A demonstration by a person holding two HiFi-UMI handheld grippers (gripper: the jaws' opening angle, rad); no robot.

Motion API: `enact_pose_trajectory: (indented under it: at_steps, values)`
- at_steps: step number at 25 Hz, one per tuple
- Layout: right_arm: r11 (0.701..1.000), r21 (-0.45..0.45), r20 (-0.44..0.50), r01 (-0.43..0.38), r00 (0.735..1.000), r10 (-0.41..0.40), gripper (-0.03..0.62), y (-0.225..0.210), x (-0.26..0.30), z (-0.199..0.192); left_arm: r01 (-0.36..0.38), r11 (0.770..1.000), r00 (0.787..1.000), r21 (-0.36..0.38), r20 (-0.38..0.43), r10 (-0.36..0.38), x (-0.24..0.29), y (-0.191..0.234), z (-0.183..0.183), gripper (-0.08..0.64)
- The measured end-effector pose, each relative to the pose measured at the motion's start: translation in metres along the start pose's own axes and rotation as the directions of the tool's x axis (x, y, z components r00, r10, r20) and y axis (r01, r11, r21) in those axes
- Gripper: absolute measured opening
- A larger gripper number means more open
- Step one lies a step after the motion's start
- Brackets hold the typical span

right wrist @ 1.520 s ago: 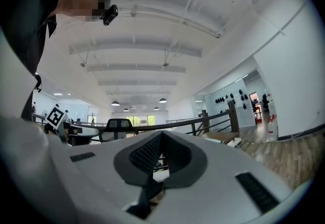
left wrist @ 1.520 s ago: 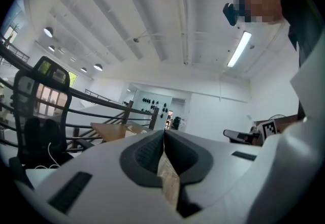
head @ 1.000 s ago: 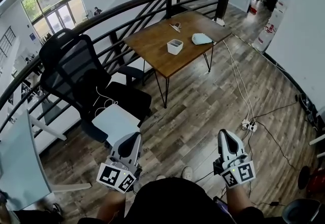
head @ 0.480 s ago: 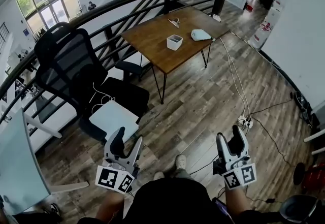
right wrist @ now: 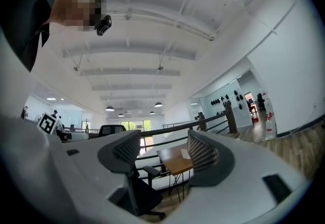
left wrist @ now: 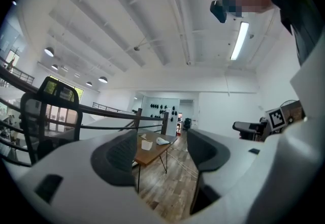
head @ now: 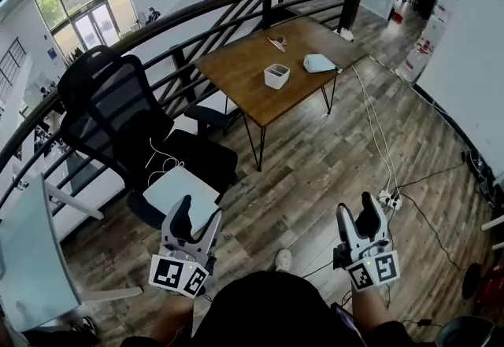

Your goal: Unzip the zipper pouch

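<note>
- Two grippers sit low in the head view: the left gripper (head: 198,212) at 7 o'clock and the right gripper (head: 357,208) at 5 o'clock. Both are well apart from the table (head: 236,74) at 12 o'clock. The pouch (head: 318,63) lies on the table, at 2 o'clock from a box (head: 276,75). A chair (head: 118,113) stands at 9 o'clock.
- Left gripper view: the jaws are opening, already wide, and grip nothing. Far off between them is the table with the pouch.
- Right gripper view: the jaws stand apart and empty. The table and chair lie far beyond.
</note>
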State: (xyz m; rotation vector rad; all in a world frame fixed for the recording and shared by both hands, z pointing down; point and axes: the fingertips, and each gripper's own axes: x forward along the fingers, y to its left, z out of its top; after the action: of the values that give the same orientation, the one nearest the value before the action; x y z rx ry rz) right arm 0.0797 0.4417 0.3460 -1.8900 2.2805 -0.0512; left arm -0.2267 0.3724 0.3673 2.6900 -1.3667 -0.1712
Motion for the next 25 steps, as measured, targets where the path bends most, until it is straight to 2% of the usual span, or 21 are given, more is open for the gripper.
enact_pose_trajectory:
  at_steps: [4,11,25]
  values:
    - [0.996,-0.087,-0.017,-0.029,0.999,0.027,0.265,-0.017,0.02,-0.002,-0.012,1.0,1.0,-0.005,-0.021,0.012,0.027,-0.002,-0.004,0.301]
    - [1.0,-0.021,-0.022,-0.004,1.0,0.004,0.253,-0.076,0.038,-0.008,-0.012,1.0,1.0,0.017,-0.026,0.013,0.08,-0.021,0.0,0.299]
    - [1.0,-0.004,-0.074,0.002,0.997,-0.002,0.23,-0.175,0.051,-0.01,-0.048,0.999,0.998,0.023,-0.051,0.049,0.156,-0.058,-0.02,0.299]
